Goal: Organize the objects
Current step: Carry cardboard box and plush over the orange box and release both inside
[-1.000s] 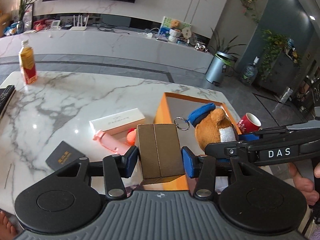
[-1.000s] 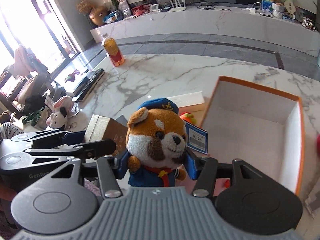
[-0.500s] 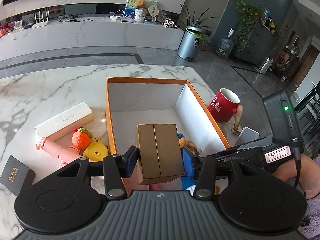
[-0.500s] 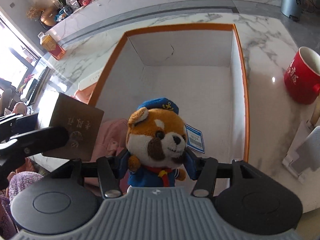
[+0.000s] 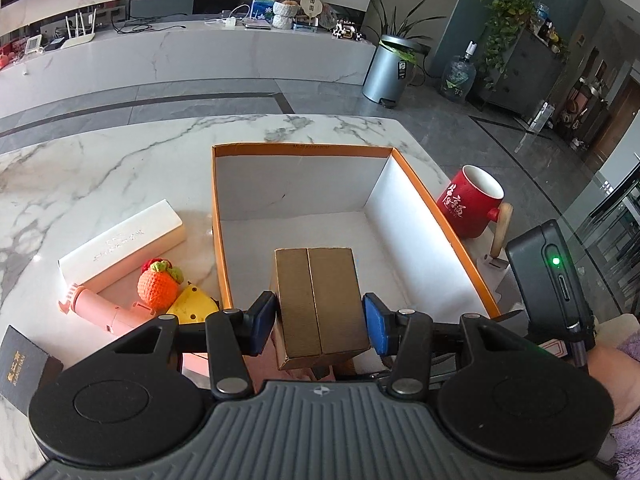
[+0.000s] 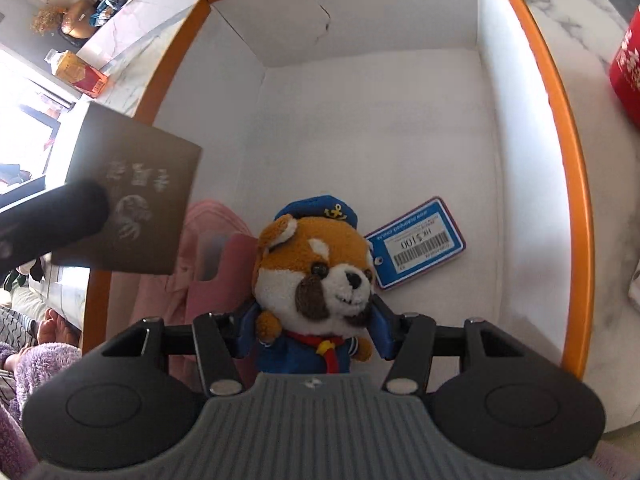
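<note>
My left gripper (image 5: 320,320) is shut on a brown cardboard box (image 5: 320,304), held over the near end of an open orange-rimmed storage box (image 5: 436,216) with white inner walls. My right gripper (image 6: 314,328) is shut on a plush dog toy (image 6: 316,276) in a blue sailor cap and jacket, low inside the same storage box (image 6: 572,168). The toy's blue price tag (image 6: 416,242) lies against the white floor. The brown box (image 6: 128,196) and a left finger (image 6: 52,220) show at the left of the right wrist view.
On the marble table (image 5: 100,176) left of the storage box lie a long white box (image 5: 120,242), a crocheted strawberry (image 5: 158,284), a yellow toy (image 5: 192,306), a pink device (image 5: 108,312) and a black booklet (image 5: 24,366). A red mug (image 5: 472,200) stands right of it. Bare feet (image 6: 56,328) show below left.
Both grippers swung from beside the table to over the storage box. The right gripper sank into it with the plush toy; the left holds the brown box above its near end.
</note>
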Available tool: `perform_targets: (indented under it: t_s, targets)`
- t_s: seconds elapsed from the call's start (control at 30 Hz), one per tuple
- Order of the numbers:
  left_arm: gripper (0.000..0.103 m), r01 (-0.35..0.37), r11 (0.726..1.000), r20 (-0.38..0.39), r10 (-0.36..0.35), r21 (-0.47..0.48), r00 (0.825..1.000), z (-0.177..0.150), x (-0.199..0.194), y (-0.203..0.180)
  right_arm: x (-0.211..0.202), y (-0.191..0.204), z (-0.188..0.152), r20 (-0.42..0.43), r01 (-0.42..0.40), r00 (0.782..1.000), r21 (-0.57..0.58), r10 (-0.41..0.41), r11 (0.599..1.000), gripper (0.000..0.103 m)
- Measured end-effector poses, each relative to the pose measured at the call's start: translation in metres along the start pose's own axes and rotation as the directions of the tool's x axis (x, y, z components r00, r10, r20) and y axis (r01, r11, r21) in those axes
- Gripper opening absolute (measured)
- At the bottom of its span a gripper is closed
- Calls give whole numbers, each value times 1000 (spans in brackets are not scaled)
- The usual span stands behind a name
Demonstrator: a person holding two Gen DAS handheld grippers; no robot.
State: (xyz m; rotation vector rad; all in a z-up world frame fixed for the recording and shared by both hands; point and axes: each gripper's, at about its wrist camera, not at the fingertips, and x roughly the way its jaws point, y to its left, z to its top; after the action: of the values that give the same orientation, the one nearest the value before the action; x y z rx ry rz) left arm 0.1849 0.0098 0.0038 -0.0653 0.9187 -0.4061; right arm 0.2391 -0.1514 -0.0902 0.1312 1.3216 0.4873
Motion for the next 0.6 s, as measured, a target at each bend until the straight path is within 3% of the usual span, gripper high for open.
perform_targets:
  t_s: [0.3,0.4,0.6]
  targets:
    - [55,-10,1000,-5,10,15,1000,1,1,-4,5,9,-1,-40,48,998,-52,-50,997,65]
    - [55,-11,1000,-7,11,26,1000,3,1,-3,-1,10,-2,-27,47,998,-64,-48,997,74]
    - [55,-19,996,-35,22,86,999,24,17,-6,-28,14,4,17,36,999,-114,-34,993,72]
